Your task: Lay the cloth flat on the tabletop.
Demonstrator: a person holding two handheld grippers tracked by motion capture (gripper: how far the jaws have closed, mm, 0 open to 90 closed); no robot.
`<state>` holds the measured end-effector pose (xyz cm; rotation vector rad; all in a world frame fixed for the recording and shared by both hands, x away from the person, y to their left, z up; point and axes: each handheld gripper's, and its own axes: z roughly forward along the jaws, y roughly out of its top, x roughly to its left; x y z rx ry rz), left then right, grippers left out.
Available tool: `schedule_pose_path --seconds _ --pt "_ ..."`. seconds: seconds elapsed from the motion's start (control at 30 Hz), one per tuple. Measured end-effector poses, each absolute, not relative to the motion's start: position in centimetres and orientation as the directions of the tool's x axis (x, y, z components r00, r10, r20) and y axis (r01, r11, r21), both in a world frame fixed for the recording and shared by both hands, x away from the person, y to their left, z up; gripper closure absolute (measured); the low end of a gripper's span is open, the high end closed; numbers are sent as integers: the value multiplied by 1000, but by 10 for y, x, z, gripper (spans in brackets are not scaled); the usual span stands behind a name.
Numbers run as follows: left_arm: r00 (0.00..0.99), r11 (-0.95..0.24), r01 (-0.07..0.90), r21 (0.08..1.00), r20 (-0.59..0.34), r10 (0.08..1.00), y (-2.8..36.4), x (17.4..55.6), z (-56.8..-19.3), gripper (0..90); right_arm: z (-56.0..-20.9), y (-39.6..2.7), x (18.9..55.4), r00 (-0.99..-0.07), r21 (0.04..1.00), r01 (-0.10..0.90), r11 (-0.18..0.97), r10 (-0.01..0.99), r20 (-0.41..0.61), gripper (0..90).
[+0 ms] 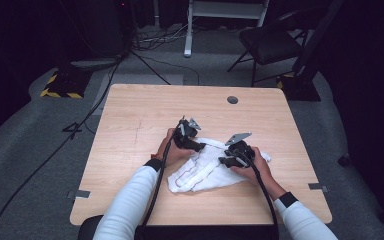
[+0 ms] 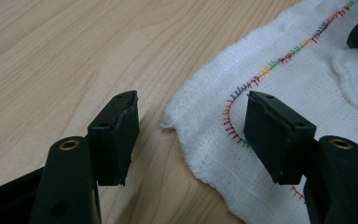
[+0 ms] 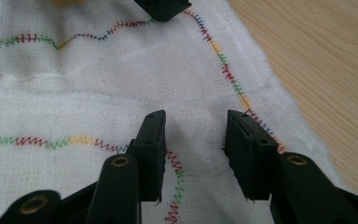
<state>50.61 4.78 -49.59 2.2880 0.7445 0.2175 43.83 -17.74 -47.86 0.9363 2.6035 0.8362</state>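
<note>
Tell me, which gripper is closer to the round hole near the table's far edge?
Left, narrowly. The left gripper sits over the cloth's far-left corner, nearer the hole. The right gripper is lower in the high view, over the cloth's right part, farther from it.

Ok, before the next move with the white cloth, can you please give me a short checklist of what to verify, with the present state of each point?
1. Left gripper open: ok, nothing is pinched between its jaws.
2. Left gripper lined up with the cloth: ok, its corner lies between the jaws, one jaw over the bare table.
3. Right gripper open: ok, a gap shows, with cloth beneath it.
4. Right jaws touching the cloth: cannot tell.
5. Cloth flat: not ok, it lies folded and rumpled, with the coloured stitching wavy.
6. Cloth fully on the table: ok, away from the edges in the high view.
</note>
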Motion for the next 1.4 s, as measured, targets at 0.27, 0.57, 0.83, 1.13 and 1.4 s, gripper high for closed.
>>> schedule_pose_path --seconds 0.27,0.57,0.83,1.13,1.4 --pt "858 -588 407 699 -72 508 50 501 -496 762 -477 -174 429 -805 591 436 678 588 -82 859" --pt "832 -596 411 690 -16 555 62 505 -490 856 -453 -191 424 -778 701 378 605 618 -114 862" --pt "753 -503 473 723 -36 657 110 516 -479 862 -428 -210 410 -799 772 307 557 591 -108 863" --pt "700 -476 499 724 -13 714 132 523 -479 864 -417 -238 386 -820 788 276 550 563 -105 863" --pt "640 -445 534 719 0 768 149 528 -477 866 -424 -278 362 -808 771 309 557 581 -96 863"
